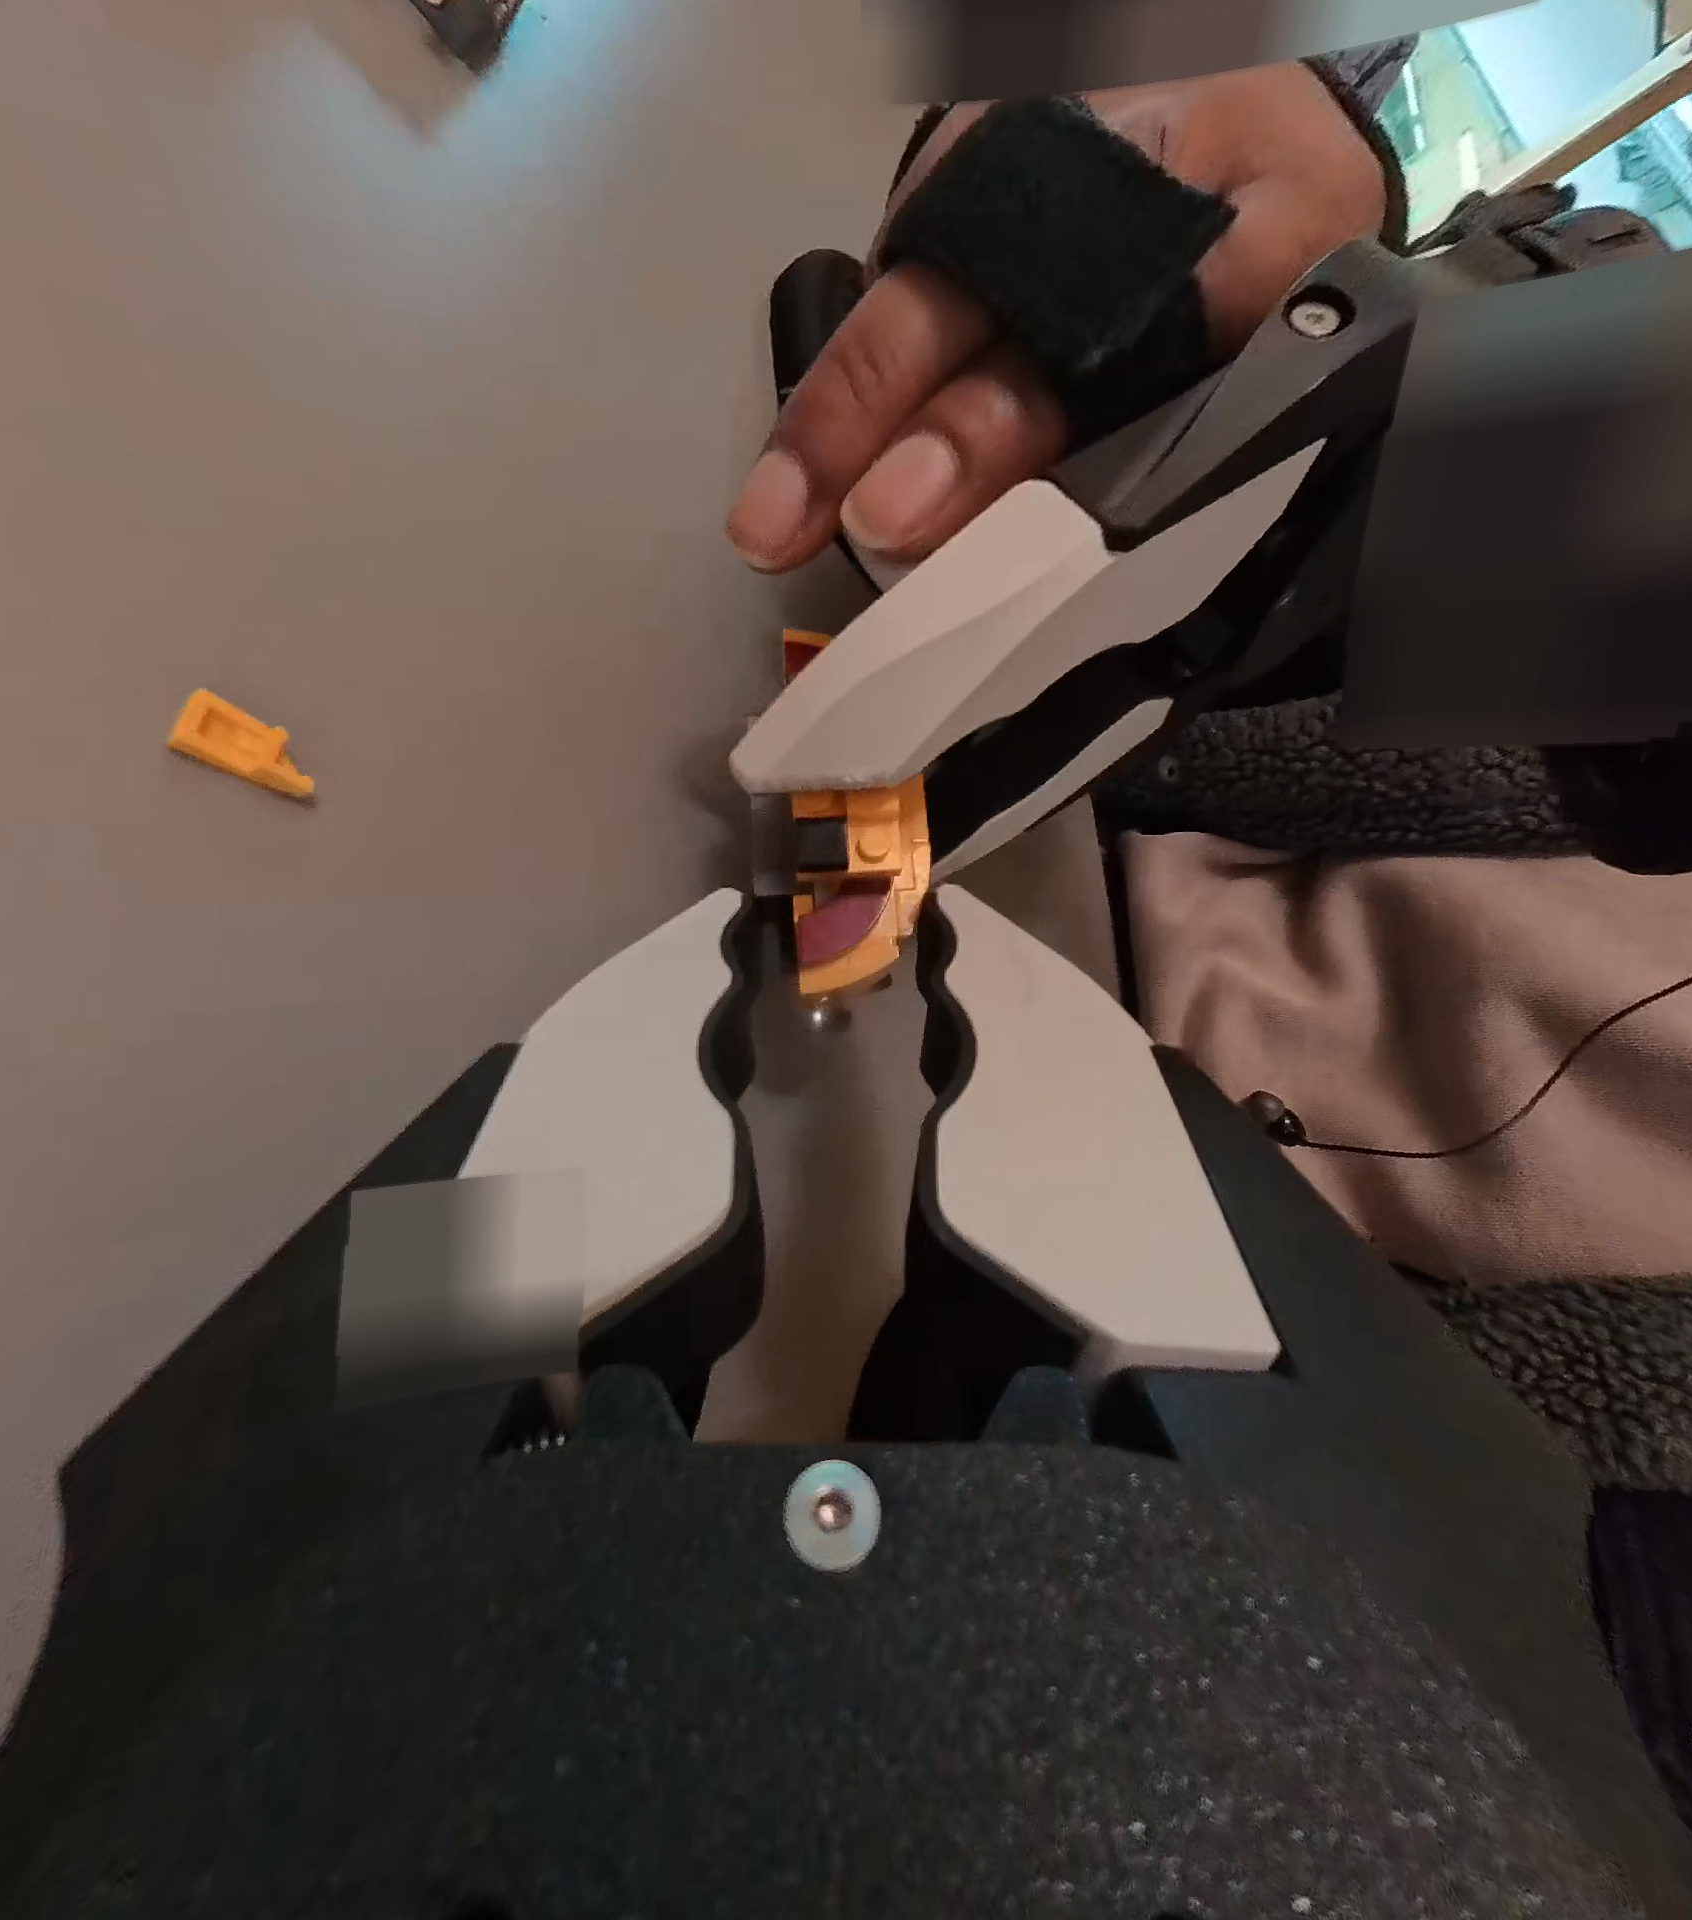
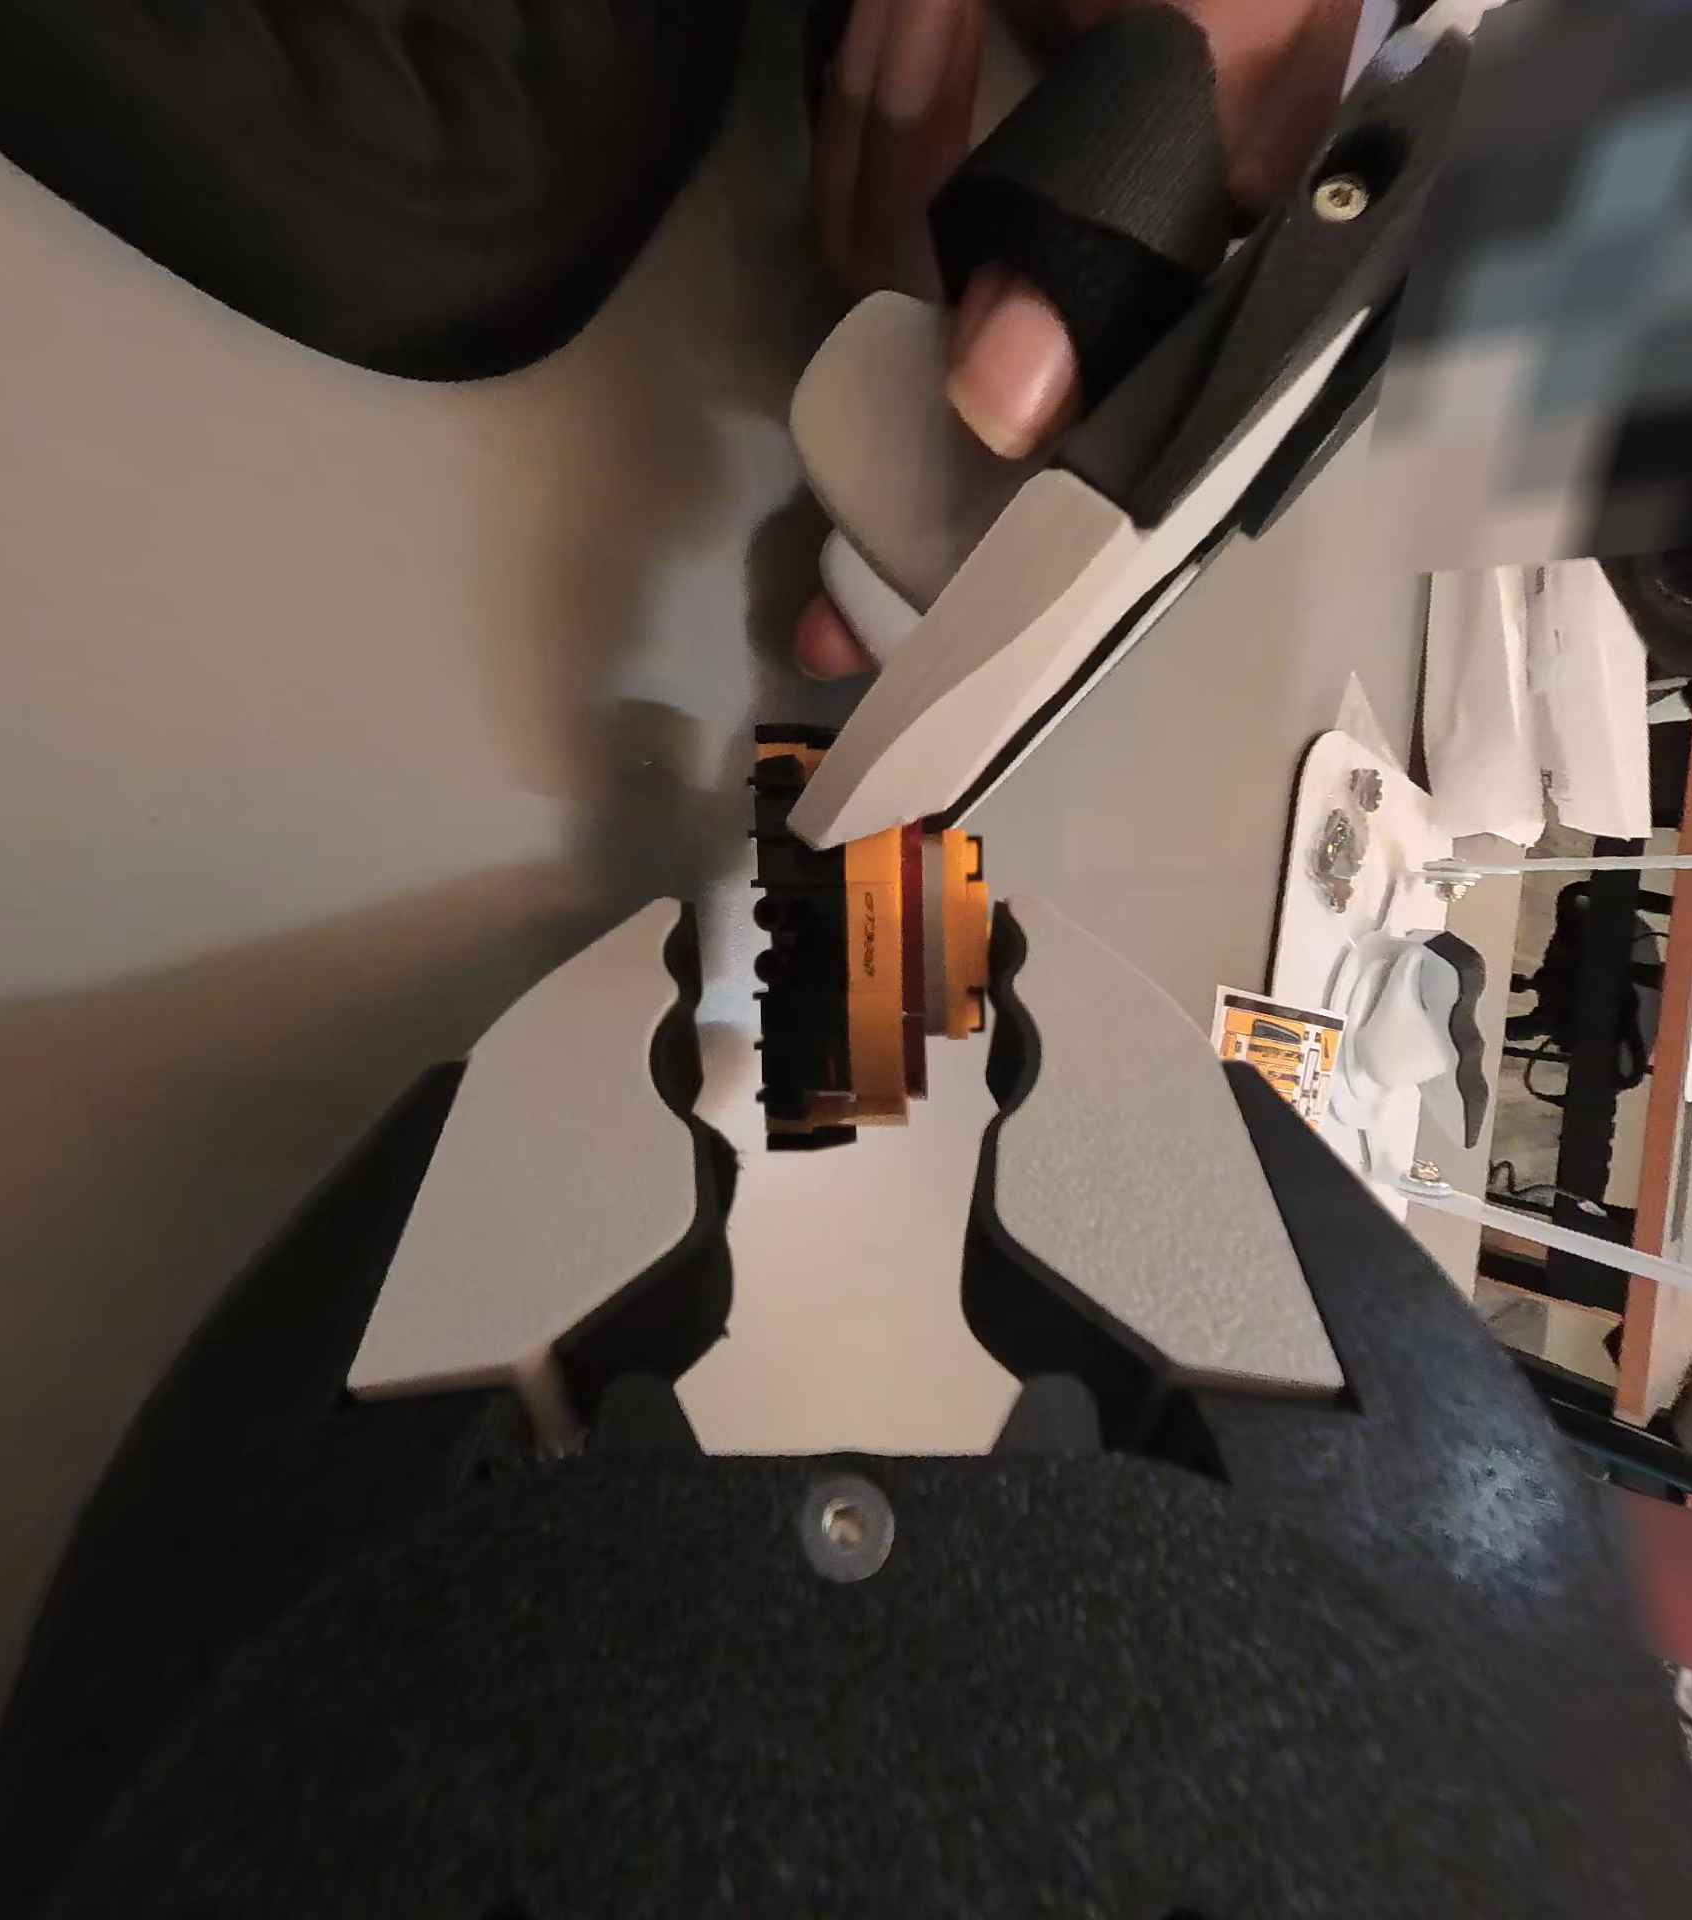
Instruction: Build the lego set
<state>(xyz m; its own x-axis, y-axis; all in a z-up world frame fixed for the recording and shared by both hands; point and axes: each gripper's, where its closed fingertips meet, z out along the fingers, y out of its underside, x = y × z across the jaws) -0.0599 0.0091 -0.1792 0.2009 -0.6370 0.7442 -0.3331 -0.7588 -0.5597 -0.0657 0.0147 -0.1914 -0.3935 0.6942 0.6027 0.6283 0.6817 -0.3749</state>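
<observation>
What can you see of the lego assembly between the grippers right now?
The lego assembly is a small stack of orange, black, dark red and grey plastic layers, held off the grey table. A dark red curved piece shows on one face, black studs along one edge. The left gripper and right gripper both close around it from different sides.

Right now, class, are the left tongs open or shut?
Shut on the lego model: both tips of the left tongs touch its opposite sides, with no gap showing.

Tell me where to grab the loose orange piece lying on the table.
Grip the loose orange piece across its wider, blocky end, coming straight down from above. It lies flat on the table and tapers to a thin tip, which would likely slip from the fingers.
</observation>
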